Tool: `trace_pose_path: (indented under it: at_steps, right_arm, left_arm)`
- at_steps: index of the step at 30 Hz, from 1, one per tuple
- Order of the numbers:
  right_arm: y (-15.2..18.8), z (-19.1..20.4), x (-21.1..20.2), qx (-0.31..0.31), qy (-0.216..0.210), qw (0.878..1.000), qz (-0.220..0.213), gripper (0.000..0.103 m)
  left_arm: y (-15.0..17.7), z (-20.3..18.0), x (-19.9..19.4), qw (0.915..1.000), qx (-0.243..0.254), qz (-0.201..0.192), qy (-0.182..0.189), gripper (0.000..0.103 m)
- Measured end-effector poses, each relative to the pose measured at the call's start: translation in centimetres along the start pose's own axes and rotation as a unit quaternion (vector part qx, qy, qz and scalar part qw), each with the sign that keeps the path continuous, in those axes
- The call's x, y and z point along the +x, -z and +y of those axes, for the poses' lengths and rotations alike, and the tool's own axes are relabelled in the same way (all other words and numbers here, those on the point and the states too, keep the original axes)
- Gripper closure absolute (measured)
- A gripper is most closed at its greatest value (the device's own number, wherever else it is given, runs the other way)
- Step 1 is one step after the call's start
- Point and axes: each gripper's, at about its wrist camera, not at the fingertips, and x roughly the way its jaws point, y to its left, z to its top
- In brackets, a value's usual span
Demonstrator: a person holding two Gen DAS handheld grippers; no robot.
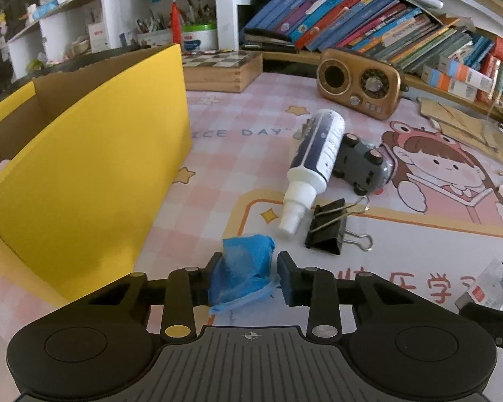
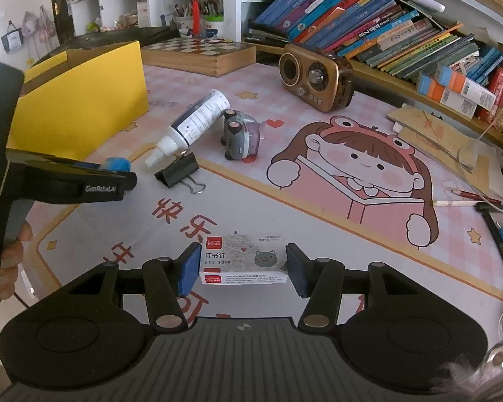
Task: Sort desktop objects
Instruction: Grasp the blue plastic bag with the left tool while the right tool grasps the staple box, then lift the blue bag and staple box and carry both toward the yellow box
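Note:
My left gripper [image 1: 248, 265] is shut on a crumpled blue wad [image 1: 248, 251], low over the pink cartoon desk mat [image 1: 402, 244] beside the yellow cardboard box [image 1: 84, 167]. From the right wrist view the same gripper [image 2: 124, 176] shows side-on at the left, the blue wad [image 2: 119, 164] at its tip. My right gripper [image 2: 244, 268] is shut on a small white staple box [image 2: 244, 261] with red labels and a cat picture; both blue pads [image 2: 189, 268] press its ends. A white spray bottle [image 1: 318, 157], a grey toy car [image 1: 362, 164] and a black binder clip [image 1: 328, 227] lie ahead on the mat.
The open yellow box [image 2: 84, 100] stands at the left. A brown retro radio [image 2: 315, 77] and a wooden chessboard case [image 2: 198, 53] sit at the back, below shelves of leaning books [image 2: 369, 16]. Cardboard pieces and pens [image 2: 469, 197] lie at the right. A person's hand [image 2: 10, 258] holds the left gripper's handle.

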Motion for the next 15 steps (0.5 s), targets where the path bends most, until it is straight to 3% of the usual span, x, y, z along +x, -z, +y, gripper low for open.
trace_pose_path:
  at_steps: [15]
  right_arm:
    - [-0.7,1.4,-1.5,0.018,-0.014,0.999,-0.025,0.052]
  left_arm:
    - [-1.0,0.2,-6.9,0.9953,0.004,-0.054,0.080,0.074]
